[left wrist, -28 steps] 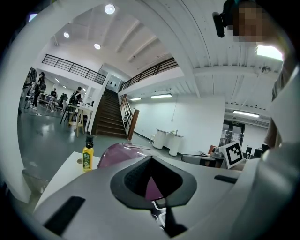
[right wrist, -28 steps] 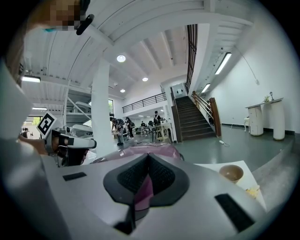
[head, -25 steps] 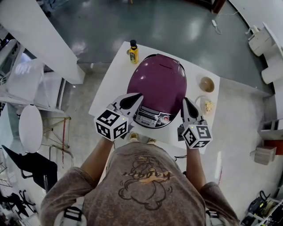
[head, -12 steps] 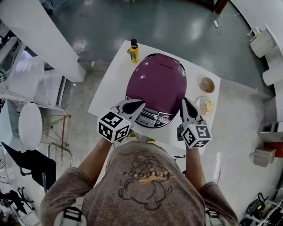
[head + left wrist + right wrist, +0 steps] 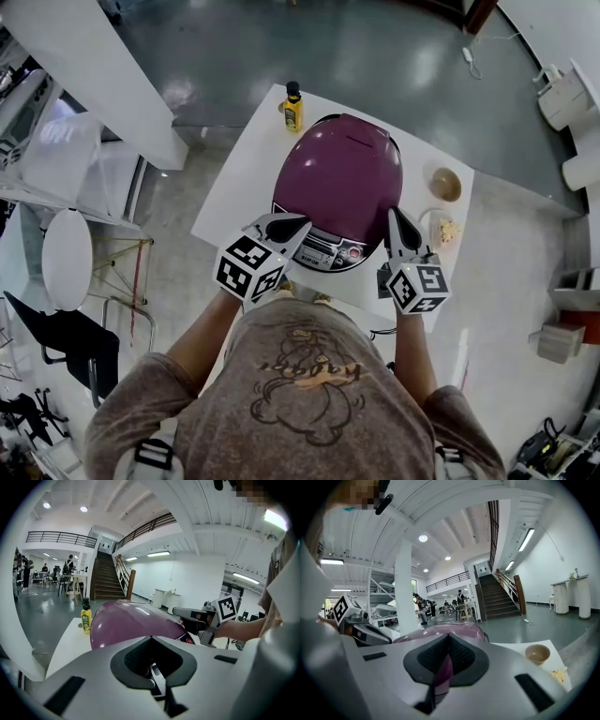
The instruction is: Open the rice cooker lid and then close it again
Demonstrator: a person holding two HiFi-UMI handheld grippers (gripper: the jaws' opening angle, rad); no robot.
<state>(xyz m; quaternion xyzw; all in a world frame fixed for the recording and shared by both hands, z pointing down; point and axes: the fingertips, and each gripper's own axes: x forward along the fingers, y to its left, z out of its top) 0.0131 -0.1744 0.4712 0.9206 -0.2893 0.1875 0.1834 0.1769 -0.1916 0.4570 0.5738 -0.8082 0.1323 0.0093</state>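
While shut, rice cooker (image 5: 342, 178) by L hand-held gripper (image 5: 302, 223)

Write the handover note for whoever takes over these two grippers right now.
Rice cooker: on the white table, purple lid down.
Left gripper: shut, empty, tip over the cooker's control panel.
Right gripper: shut, empty, at the cooker's right side; contact unclear.
Done: nothing that shows.
Left: open the lid, then close it again.
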